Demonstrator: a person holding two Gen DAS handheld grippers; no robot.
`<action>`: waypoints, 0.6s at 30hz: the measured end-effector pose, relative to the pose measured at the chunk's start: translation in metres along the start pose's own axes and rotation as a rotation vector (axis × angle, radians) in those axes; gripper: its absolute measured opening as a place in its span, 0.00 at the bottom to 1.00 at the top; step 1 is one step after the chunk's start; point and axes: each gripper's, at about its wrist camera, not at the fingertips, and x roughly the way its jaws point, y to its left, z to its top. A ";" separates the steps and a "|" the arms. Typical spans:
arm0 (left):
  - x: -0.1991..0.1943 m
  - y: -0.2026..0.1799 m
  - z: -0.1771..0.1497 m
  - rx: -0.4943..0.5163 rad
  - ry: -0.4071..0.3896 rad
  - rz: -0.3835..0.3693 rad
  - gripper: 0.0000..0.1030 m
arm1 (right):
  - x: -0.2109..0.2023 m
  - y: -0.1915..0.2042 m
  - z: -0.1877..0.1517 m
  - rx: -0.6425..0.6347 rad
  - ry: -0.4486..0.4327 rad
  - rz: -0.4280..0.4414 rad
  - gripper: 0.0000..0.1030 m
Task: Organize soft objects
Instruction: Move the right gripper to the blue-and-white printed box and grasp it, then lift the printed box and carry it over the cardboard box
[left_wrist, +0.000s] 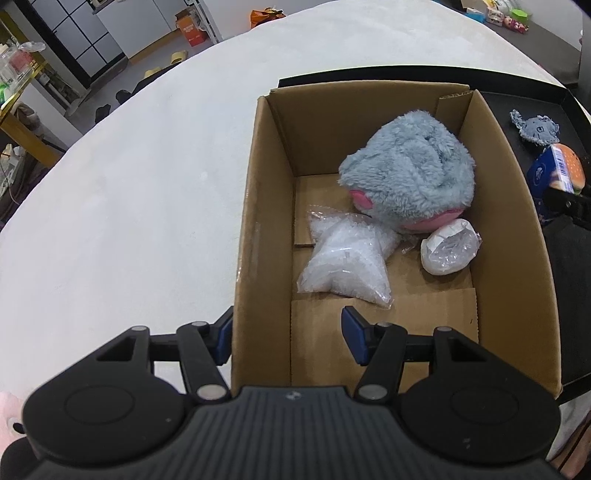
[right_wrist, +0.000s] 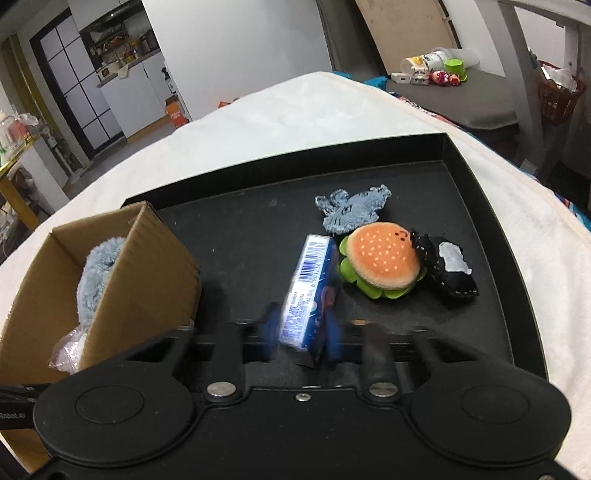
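A cardboard box (left_wrist: 266, 221) holds a grey-blue plush (left_wrist: 410, 170), a clear bag of pellets (left_wrist: 347, 258) and a small wrapped white bundle (left_wrist: 448, 245). My left gripper (left_wrist: 288, 338) is open, its jaws astride the box's left wall near the front corner. My right gripper (right_wrist: 303, 328) is shut on a blue tissue pack (right_wrist: 310, 291), held above the black tray (right_wrist: 480, 177). On the tray lie a burger plush (right_wrist: 382, 264), a denim patch toy (right_wrist: 354, 210) and a black soft toy (right_wrist: 448, 269). The box (right_wrist: 140, 291) stands left of the pack.
The tray and box rest on a white cloth-covered table (left_wrist: 129, 206). A grey bench with small toys (right_wrist: 439, 75) and a red basket (right_wrist: 557, 92) stand beyond the table's far right. A pink object (left_wrist: 7, 410) shows at the lower left edge.
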 end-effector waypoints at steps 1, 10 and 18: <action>0.000 0.000 0.000 -0.003 0.001 0.000 0.56 | -0.001 0.001 0.000 -0.006 -0.002 -0.001 0.19; 0.001 0.006 -0.001 -0.030 0.010 -0.020 0.56 | -0.025 0.001 -0.005 -0.005 -0.001 -0.002 0.18; -0.007 0.003 -0.001 -0.019 0.007 -0.047 0.56 | -0.050 0.009 0.004 -0.080 -0.003 -0.005 0.18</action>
